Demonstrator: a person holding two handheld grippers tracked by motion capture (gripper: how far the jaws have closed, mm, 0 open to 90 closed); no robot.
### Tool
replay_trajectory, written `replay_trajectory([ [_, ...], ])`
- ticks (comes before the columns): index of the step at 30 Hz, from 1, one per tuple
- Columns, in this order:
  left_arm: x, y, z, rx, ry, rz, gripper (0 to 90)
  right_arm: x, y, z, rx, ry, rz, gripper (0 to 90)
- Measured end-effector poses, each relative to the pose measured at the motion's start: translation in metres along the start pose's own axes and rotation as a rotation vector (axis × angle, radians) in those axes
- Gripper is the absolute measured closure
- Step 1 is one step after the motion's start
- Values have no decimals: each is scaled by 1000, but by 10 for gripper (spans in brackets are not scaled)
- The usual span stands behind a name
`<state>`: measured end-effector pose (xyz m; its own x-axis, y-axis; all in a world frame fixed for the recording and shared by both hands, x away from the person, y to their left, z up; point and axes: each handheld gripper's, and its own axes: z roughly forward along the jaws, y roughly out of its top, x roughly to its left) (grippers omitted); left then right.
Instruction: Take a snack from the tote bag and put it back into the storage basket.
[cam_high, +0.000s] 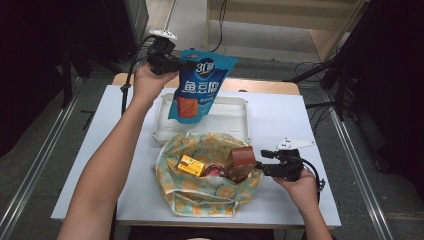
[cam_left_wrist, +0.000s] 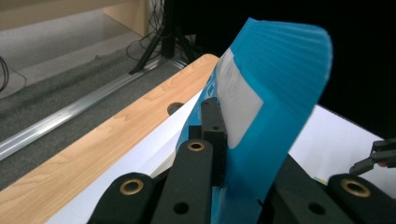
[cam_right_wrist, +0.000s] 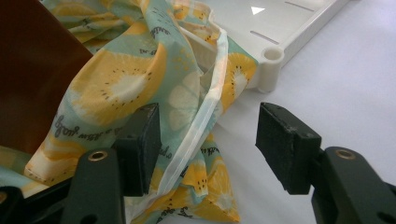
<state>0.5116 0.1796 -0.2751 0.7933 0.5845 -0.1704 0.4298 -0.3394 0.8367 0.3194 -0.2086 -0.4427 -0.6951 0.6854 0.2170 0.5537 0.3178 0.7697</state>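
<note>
Blue snack pouch (cam_high: 199, 85) hangs in the air over the white tray (cam_high: 235, 107), left gripper (cam_high: 187, 65) clamped on its top edge. Right gripper (cam_high: 257, 167) sits spread apart beside the lemon-print bag (cam_high: 200, 192).

one blue pouch (cam_high: 200, 85), one fabric bag (cam_high: 205, 192), one tray (cam_high: 235, 120)

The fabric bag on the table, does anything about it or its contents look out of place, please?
Nothing looks spilled or damaged. The lemon-print fabric bag lies slumped open, a brown packet leaning out at its rim beside the right gripper, whose jaws stand open. The left gripper holds the blue snack pouch above the white tray.
</note>
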Motion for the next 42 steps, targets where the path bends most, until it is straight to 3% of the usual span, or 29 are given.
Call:
replay_trajectory([
  [5, 4, -7, -3, -24, -7, 7, 900, 0, 0, 1, 7, 3, -2, 410],
  [10, 5, -11, -9, 14, 24, 34, 900, 0, 0, 1, 6, 2, 0, 410],
  [14, 8, -17, -13, 37, 22, 34, 899, 0, 0, 1, 13, 4, -3, 411],
  [20, 11, -29, -14, 14, -6, 19, 887, 1, 0, 4, 19, 2, -11, 413],
  [23, 9, -31, -15, 13, -2, 36, 870, 2, 1, 5, 23, 5, -10, 413],
  [26, 8, -36, -15, 4, -29, 33, 815, 2, 1, 6, 26, 6, -11, 413],
  [35, 4, -39, -24, 14, -14, 35, 554, 0, -1, 4, 31, 4, -9, 414],
  [39, 5, -48, -29, 22, -11, 18, 519, 1, -1, 4, 31, 4, -11, 414],
  [42, 7, -54, -31, 62, -21, 4, 499, 1, -1, 4, 30, 2, -13, 414],
])
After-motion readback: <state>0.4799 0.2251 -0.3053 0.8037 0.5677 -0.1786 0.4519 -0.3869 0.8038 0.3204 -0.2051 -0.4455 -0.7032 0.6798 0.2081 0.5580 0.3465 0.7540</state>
